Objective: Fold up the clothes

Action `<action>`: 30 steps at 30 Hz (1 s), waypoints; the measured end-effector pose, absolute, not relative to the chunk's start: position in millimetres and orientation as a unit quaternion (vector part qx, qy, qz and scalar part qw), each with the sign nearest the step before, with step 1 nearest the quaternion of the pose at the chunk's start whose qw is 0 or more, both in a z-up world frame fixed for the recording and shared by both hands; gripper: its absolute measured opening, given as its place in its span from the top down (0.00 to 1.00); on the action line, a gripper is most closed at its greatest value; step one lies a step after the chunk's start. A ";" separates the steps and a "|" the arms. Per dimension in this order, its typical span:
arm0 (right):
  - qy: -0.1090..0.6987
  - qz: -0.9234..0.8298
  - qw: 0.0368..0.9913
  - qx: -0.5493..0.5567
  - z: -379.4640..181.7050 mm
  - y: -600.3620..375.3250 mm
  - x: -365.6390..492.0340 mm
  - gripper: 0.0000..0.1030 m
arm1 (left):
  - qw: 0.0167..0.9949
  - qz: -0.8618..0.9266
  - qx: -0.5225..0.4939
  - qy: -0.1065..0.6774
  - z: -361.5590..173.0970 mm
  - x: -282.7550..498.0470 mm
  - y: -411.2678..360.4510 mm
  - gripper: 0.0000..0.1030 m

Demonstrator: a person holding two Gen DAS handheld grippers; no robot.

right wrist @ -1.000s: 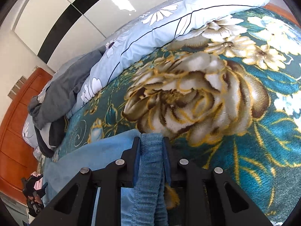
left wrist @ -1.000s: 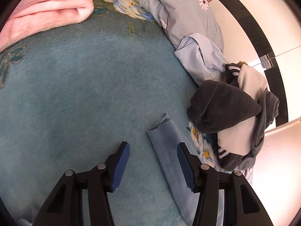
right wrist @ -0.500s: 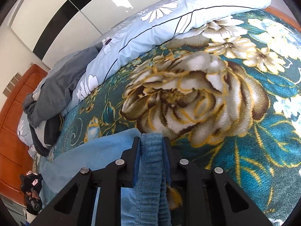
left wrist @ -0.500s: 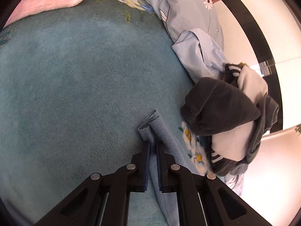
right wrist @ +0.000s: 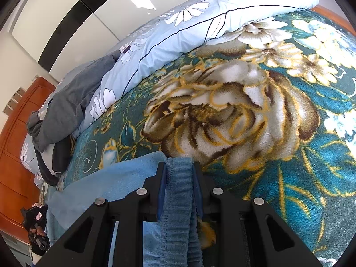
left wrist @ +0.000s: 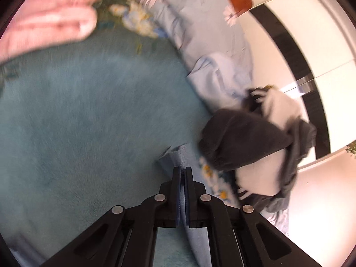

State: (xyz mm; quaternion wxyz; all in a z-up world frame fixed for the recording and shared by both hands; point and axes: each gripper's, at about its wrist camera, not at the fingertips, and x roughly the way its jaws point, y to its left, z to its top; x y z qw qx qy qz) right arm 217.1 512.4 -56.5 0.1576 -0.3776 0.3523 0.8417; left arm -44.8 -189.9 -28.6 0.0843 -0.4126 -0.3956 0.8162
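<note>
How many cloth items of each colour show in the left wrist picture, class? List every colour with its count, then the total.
Pink: 1, the blanket
Teal: 1, the bed cover
Light blue: 3, the garment in the left gripper, the shirt, the quilt
Grey and white: 1, the clothes pile
Total: 6

The garment (right wrist: 178, 200) is plain light blue, a fleecy teal-blue across its wide spread (left wrist: 89, 122). Under it the blanket (right wrist: 289, 178) is deep teal, patterned with large cream and brown flowers outlined in gold. The quilt (right wrist: 178, 33) is pale blue with white daisies and thin dark lines. A folded pink cloth (left wrist: 44, 22) lies plain. The clothes pile (left wrist: 255, 146) mixes charcoal grey and white, with striped trim. The headboard (right wrist: 13, 155) is orange-brown wood.
</note>
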 end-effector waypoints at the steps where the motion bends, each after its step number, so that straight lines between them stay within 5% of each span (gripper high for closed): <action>1: 0.353 0.842 0.157 -0.377 -56.9 512.5 217.2 0.77 | 0.081 0.818 -0.412 -0.393 -27.0 -37.7 -194.4 0.97; 10: 0.356 0.841 0.154 -0.377 -57.4 512.9 217.1 0.76 | 0.031 0.781 -0.463 -0.417 -74.2 -10.4 -231.8 0.97; 18: 0.363 0.836 0.152 -0.383 -55.5 512.7 217.4 0.75 | 0.082 0.785 -0.458 -0.410 -42.2 -1.6 -235.1 0.94; 21: 0.360 0.836 0.154 -0.385 -49.0 510.7 222.6 0.73 | 0.087 0.797 -0.452 -0.390 -26.4 21.3 -244.3 0.80; 23: 0.364 0.839 0.157 -0.373 -42.0 510.5 232.6 0.66 | 0.082 0.804 -0.446 -0.384 -19.2 40.1 -252.5 0.60; 30: 0.397 0.835 0.165 -0.345 -26.7 505.7 278.1 0.60 | 0.021 0.821 -0.431 -0.373 -25.2 116.0 -289.6 0.46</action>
